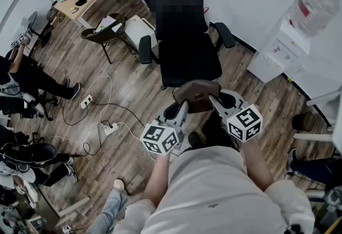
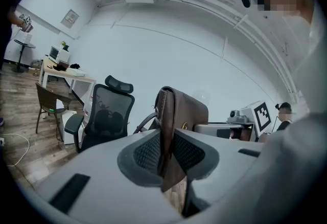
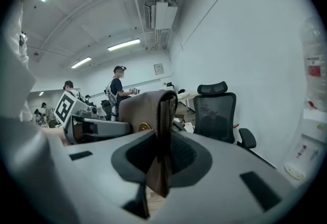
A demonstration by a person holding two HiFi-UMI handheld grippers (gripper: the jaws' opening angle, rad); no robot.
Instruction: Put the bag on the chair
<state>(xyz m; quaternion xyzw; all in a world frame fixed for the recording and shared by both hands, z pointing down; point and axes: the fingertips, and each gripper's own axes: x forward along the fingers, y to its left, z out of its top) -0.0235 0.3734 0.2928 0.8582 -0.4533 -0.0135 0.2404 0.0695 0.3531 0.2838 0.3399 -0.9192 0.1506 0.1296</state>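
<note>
A small brown leather bag (image 1: 197,94) hangs in the air between both grippers, just in front of the black office chair (image 1: 187,56). My left gripper (image 1: 185,103) is shut on the bag's left edge (image 2: 166,131), its pads pressing the leather. My right gripper (image 1: 212,99) is shut on the bag's right edge (image 3: 164,131). The chair's seat (image 1: 189,64) is bare and lies just beyond the bag. From the left gripper view the chair (image 2: 104,115) stands ahead to the left; from the right gripper view the chair (image 3: 217,113) stands ahead to the right.
A water dispenser (image 1: 291,40) stands at the right against the wall. A brown side chair (image 1: 104,35) and a white box (image 1: 140,29) sit left of the office chair. Cables and power strips (image 1: 109,129) lie on the wood floor. People sit at the left (image 1: 21,75).
</note>
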